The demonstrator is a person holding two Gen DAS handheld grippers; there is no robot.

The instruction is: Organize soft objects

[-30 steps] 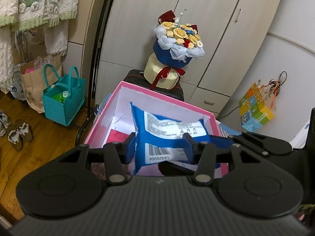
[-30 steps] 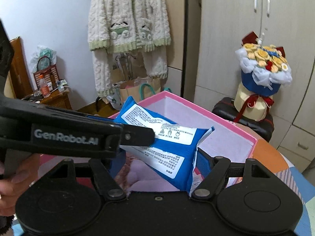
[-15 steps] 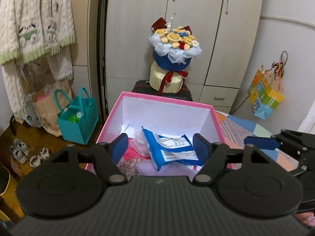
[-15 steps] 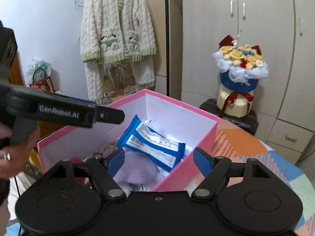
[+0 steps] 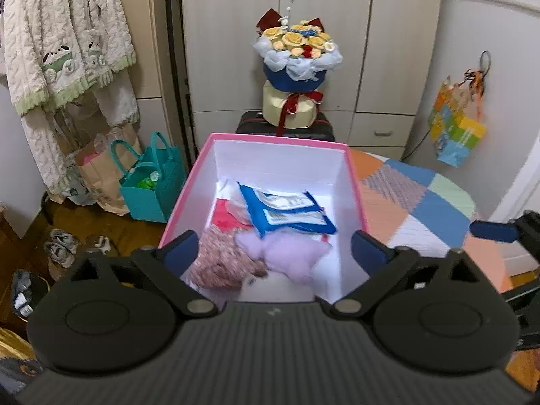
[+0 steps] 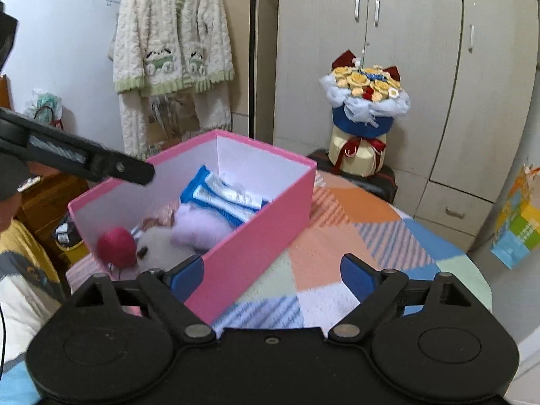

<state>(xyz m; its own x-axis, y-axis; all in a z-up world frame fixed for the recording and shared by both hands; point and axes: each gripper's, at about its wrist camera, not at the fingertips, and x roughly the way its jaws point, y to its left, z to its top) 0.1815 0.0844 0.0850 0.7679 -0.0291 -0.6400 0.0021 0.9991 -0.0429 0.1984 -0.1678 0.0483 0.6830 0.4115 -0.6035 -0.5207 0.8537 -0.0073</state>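
Note:
A pink box (image 5: 355,182) (image 6: 256,236) with white inner walls stands on a patchwork-covered table (image 6: 337,253). Inside lie a blue pack of wipes (image 5: 287,207) (image 6: 219,197), a lilac plush (image 5: 287,251) (image 6: 199,226), a pinkish knitted piece (image 5: 219,260) and a dark pink yarn ball (image 6: 116,246). My left gripper (image 5: 275,253) hangs above the box's near end, its jaws opening with nothing held between them. My right gripper (image 6: 271,271) hovers at the box's near right wall, jaws opening, also holding nothing. The left gripper's finger (image 6: 101,163) reaches in over the box in the right wrist view.
A flower bouquet (image 5: 297,67) stands on a black case (image 5: 287,126) before grey cupboards. A fleecy jacket (image 5: 60,40) hangs at left above a teal bag (image 5: 148,189) and a paper bag (image 5: 98,172). Shoes (image 5: 60,246) lie on the wooden floor. A colourful bag (image 5: 455,128) hangs at right.
The blue pack was gripped over the box a second ago. It now lies inside on the plush. Both grippers have opened wider and drawn back from the box.

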